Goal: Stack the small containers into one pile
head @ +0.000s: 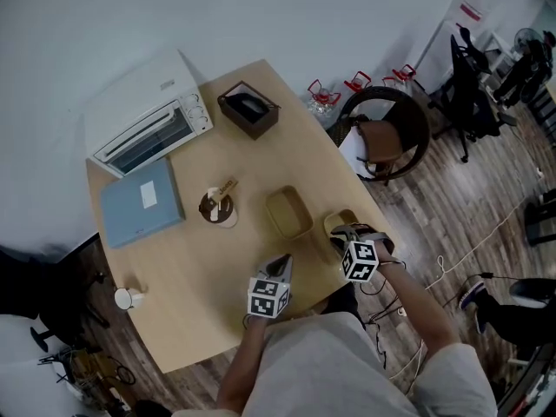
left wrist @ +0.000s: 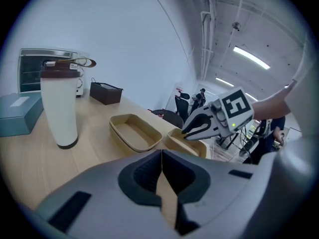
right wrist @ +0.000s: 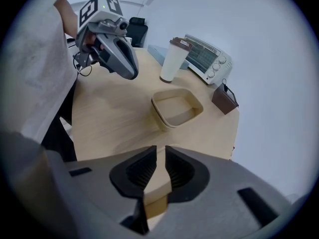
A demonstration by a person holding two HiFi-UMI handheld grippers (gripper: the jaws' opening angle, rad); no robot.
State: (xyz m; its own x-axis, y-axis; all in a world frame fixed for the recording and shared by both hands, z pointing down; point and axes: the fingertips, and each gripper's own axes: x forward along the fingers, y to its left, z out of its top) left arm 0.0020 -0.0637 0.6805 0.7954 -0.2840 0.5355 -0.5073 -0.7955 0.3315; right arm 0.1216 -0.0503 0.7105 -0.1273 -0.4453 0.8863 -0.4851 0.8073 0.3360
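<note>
Two beige small containers are on the wooden table (head: 200, 268). One container (head: 288, 212) (left wrist: 132, 131) (right wrist: 177, 107) lies free near the table's middle. The second container (head: 336, 221) (left wrist: 182, 144) sits at the right edge, and my right gripper (head: 345, 231) (left wrist: 188, 132) (right wrist: 160, 163) is shut on its rim; its beige wall (right wrist: 157, 188) shows between the jaws. My left gripper (head: 282, 266) (left wrist: 162, 166) (right wrist: 130, 71) hovers a little nearer to me than the free container, shut and holding nothing.
A white tumbler with a brown lid (head: 217, 207) (left wrist: 59, 103) stands left of the free container. Behind it are a blue book (head: 142, 201), a toaster oven (head: 148, 115) and a dark box (head: 248, 109). A small white mug (head: 129, 298) stands at the near left edge. A chair (head: 382, 137) is beside the table's right side.
</note>
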